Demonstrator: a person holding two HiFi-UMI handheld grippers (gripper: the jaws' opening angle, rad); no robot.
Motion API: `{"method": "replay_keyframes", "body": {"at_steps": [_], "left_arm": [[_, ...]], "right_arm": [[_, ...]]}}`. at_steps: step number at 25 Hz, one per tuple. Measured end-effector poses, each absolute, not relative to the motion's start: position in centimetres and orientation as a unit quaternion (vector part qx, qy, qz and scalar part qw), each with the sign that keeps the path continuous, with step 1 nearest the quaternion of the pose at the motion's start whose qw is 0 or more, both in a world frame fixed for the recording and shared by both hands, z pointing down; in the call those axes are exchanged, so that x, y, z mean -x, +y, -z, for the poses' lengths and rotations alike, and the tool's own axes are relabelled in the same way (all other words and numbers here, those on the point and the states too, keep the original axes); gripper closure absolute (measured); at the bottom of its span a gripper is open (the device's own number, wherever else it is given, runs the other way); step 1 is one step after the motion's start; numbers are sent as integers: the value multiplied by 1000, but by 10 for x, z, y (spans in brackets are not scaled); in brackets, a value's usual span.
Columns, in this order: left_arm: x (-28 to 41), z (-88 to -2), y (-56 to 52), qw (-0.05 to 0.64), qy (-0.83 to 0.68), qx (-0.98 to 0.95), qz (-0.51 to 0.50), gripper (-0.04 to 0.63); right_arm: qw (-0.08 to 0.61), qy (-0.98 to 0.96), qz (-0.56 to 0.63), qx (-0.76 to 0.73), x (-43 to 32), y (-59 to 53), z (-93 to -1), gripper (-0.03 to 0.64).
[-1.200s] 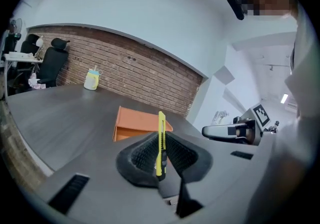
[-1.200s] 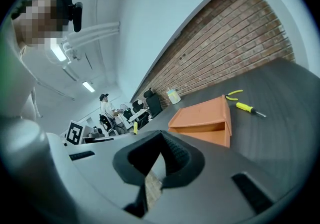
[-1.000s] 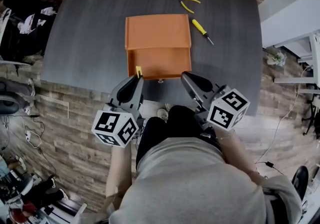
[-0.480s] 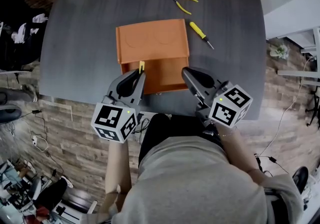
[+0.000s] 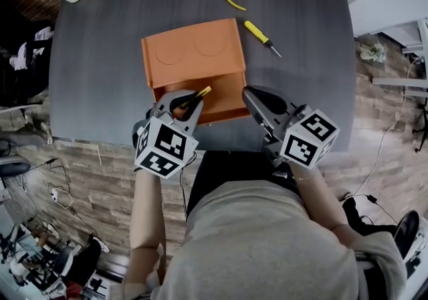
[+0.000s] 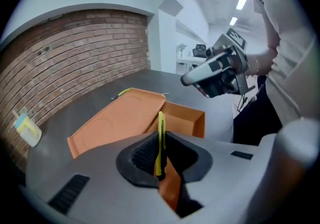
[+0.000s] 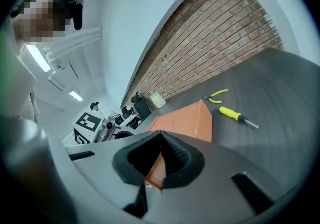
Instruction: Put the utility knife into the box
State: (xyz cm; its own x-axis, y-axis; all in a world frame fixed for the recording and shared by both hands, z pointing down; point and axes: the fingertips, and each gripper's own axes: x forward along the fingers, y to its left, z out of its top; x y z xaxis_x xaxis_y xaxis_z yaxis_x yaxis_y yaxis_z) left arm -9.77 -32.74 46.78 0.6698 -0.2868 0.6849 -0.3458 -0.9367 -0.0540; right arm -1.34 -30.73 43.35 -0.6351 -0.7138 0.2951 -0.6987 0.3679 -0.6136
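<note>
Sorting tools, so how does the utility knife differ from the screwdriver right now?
The utility knife is clamped in the left gripper over the box; the screwdriver lies loose on the table. The knife is a thin flat strip; the screwdriver has a bare metal shaft. Both are yellow.

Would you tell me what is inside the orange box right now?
Only bare orange floor shows in the box; the left gripper, holding the utility knife, covers its near-left corner.

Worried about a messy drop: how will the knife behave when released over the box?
The knife looks slim and stiff, so probably light; it should drop, not flop. The left gripper pinches it near one end, so it may pivot. Flat-sided, it is unlikely to roll in the box.
</note>
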Motion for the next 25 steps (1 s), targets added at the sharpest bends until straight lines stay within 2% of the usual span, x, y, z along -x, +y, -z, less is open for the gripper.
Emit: {"method": "replay_keyframes", "body": {"at_steps": [10, 25], "left_arm": [[72, -509, -313, 49, -58, -902, -426, 539], [72, -554, -300, -10, 11, -851, -526, 538]], "right_arm": [[24, 808, 374, 455, -3, -296, -437, 611], [21, 796, 381, 470, -19, -282, -444, 611]]}}
